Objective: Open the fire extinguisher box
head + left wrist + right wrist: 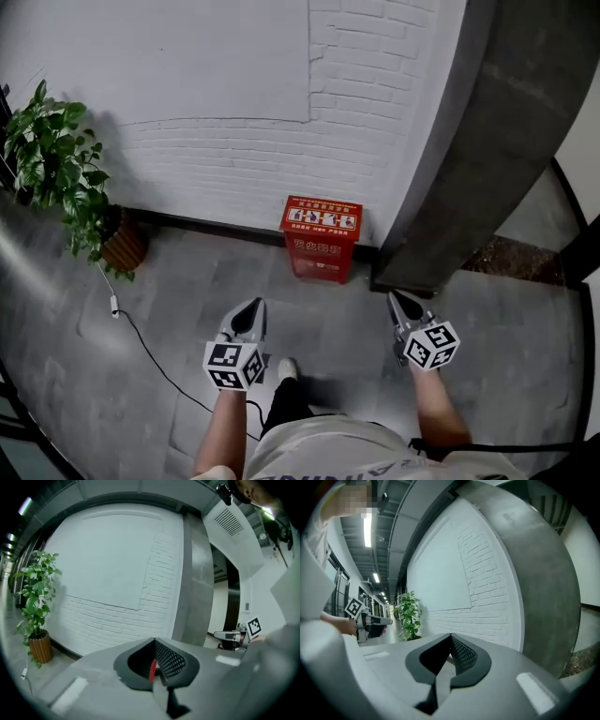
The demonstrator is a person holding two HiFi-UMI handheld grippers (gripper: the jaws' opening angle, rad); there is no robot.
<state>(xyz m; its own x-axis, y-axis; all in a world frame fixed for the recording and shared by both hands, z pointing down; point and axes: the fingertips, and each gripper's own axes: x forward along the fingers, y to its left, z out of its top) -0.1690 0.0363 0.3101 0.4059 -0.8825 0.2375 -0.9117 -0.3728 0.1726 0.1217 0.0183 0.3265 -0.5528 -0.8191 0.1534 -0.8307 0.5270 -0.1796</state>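
– White brick wall, grey stone floor, and the red metal fire extinguisher box sits at the wall's foot, right beside the dark concrete pillar. Looks closed to us.

– Yep. We've got the left gripper and right gripper both pinched together on nothing, pointed at it but well apart from it. Probably we're just lining up for the lid.
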